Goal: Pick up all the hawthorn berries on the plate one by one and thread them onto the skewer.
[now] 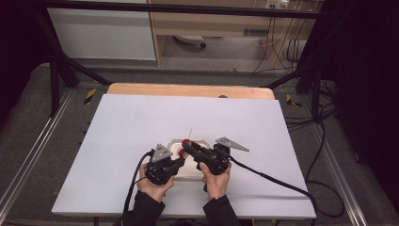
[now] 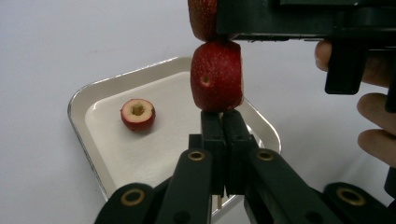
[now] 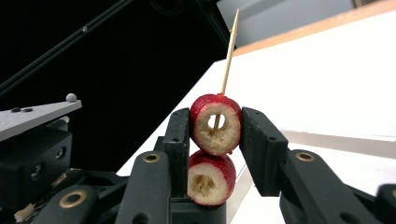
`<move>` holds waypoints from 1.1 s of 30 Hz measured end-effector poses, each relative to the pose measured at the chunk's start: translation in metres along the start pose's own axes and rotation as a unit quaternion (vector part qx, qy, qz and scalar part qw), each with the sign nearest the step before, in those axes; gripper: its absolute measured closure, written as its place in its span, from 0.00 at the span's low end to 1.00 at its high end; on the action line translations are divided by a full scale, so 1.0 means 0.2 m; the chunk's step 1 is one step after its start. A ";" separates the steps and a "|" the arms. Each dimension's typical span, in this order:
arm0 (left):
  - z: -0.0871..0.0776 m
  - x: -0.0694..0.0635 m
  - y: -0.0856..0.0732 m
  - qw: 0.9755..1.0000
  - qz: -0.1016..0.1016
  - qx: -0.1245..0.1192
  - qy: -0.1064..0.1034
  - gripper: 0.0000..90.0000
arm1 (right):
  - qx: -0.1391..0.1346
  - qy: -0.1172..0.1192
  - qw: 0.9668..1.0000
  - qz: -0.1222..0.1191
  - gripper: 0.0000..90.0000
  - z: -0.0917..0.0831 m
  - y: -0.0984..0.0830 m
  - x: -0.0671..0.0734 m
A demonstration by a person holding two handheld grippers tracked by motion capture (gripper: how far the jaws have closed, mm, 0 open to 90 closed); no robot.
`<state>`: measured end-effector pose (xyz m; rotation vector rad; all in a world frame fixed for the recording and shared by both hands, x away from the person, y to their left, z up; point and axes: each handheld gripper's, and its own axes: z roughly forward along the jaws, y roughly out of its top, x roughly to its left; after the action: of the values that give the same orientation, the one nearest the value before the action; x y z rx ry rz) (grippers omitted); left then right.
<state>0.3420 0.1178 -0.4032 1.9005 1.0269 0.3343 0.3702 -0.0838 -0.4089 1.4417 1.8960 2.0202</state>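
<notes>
No readable text, labels, brands or numbers anywhere: nothing legible on the grippers, tray, fruit or table, and the small items in the far background are too blurred to read.

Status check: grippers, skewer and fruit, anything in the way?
Left gripper shut on skewer below two threaded fruits. Right gripper clamps top fruit. One fruit waits in tray. Nothing in the way.

Red fruit rings [image 3: 215, 123] w/ pale flesh, white tray [image 2: 116, 154], blk jaws
</notes>
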 end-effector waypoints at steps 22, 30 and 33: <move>-0.27 0.27 -0.09 0.997 0.065 0.030 0.024 0.98 | 0.158 -0.067 0.971 -0.164 0.12 -0.03 0.11 -0.13; -0.30 0.34 -0.14 0.997 0.057 0.040 0.017 0.98 | 0.259 -0.080 0.937 -0.218 0.14 0.10 0.19 -0.10; -0.30 0.35 -0.15 0.997 0.058 0.040 0.016 0.98 | 0.292 -0.085 0.924 -0.231 0.16 0.16 0.21 -0.10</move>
<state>0.3339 0.2147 -0.4073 2.0379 0.9667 0.3965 0.4247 -0.0807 -0.3919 1.0323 2.5675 1.1394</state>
